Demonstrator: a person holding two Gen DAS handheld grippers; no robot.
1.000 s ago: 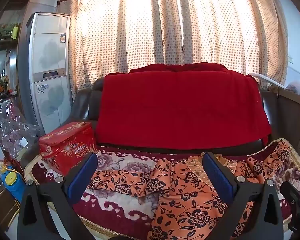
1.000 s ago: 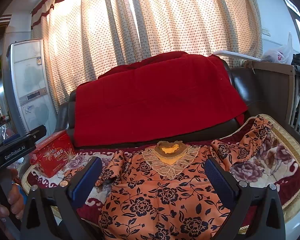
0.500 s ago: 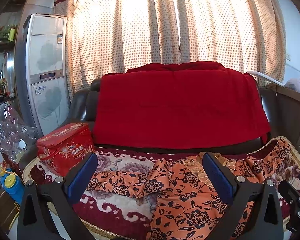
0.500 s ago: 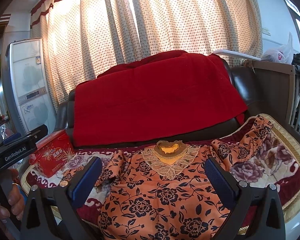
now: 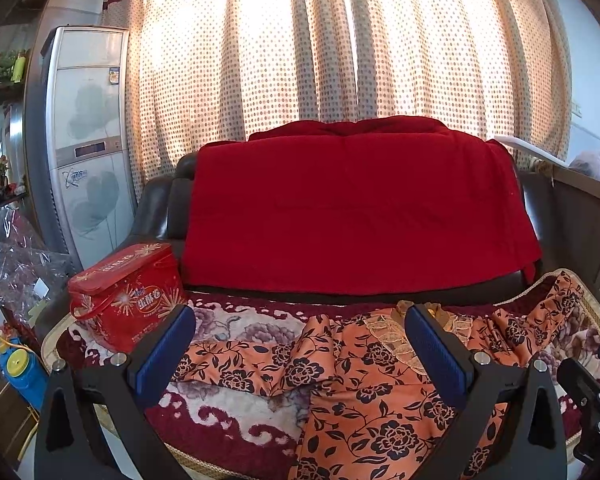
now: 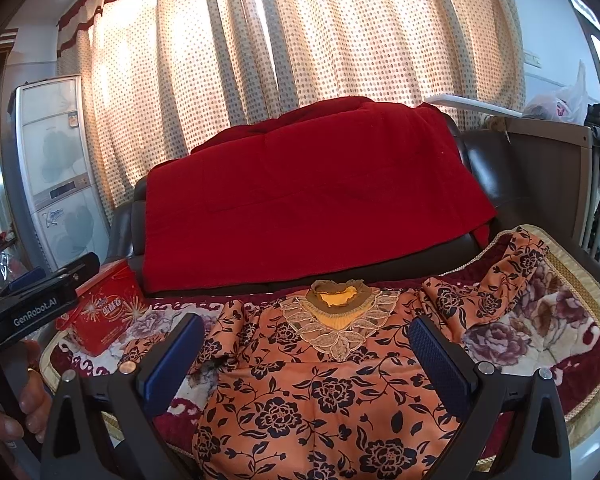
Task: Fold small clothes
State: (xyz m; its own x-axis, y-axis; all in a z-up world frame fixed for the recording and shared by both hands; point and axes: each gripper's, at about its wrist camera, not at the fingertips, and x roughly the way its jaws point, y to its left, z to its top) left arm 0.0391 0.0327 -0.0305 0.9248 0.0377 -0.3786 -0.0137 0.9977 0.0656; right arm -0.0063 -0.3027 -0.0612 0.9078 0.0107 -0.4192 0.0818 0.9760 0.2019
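An orange floral garment [image 6: 324, 392] lies spread flat, front up, on a patterned red-and-cream blanket [image 6: 540, 336] that covers the seat of a dark sofa [image 6: 484, 168]. Its lace-trimmed neckline [image 6: 336, 312] points toward the sofa back, one sleeve [image 6: 508, 276] reaches out to the right and up toward the seat's corner, and the other sleeve [image 5: 236, 360] lies stretched to the left. The left gripper [image 5: 300, 344] hovers above the left half of the garment with its blue-padded fingers [image 5: 164, 352] spread wide and nothing between them. The right gripper [image 6: 304, 356] hovers over the chest of the garment, likewise spread wide and empty, the neckline showing between its fingers [image 6: 436, 360]. In the right wrist view, the person's hand [image 6: 24, 404] grasps the handle of the left gripper at the left edge. A red cloth [image 5: 356, 208] drapes over the sofa back. A red tin box [image 5: 128, 288] stands on the blanket at the seat's left end, apart from the garment. Dotted curtains [image 5: 340, 48] hang behind the sofa, and a tall white standing air conditioner [image 5: 88, 140] stands to the left.
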